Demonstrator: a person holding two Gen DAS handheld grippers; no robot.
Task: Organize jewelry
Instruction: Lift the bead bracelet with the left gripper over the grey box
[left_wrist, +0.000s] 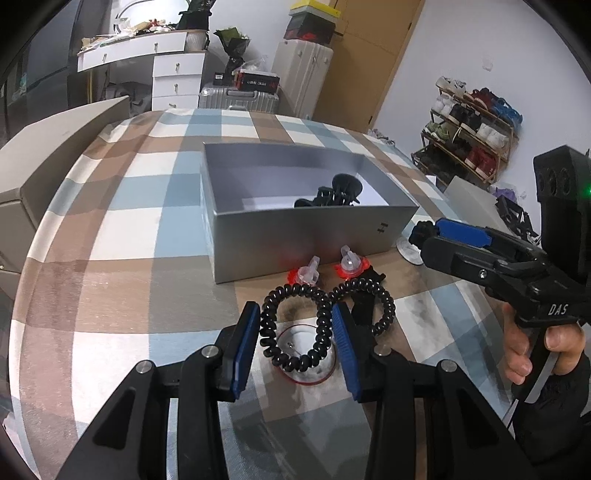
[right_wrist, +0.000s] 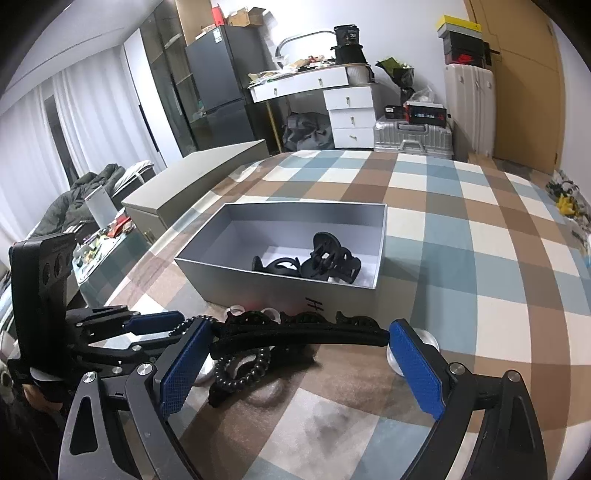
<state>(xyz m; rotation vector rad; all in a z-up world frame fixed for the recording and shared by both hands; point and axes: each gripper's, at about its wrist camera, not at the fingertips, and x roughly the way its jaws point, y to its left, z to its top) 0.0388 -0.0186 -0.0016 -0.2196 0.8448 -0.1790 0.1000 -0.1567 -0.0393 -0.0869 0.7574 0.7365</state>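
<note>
Left gripper (left_wrist: 295, 336) clamping black coil hair tie (left_wrist: 295, 325), right gripper (right_wrist: 295, 365) jaws standing apart, straddling black headband (right_wrist: 295, 334), grey box (right_wrist: 280, 291) sitting just beyond

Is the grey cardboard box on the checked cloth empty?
Not empty: the lidless grey cardboard box holds black hair clips on its floor.

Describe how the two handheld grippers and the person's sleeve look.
Both grippers are black frames with silver bolts and blue textured pads. The right gripper carries white "DAS" lettering, a pistol handle, a box-shaped black top block with a green light, and a thin cable below. The sleeve is black.
</note>
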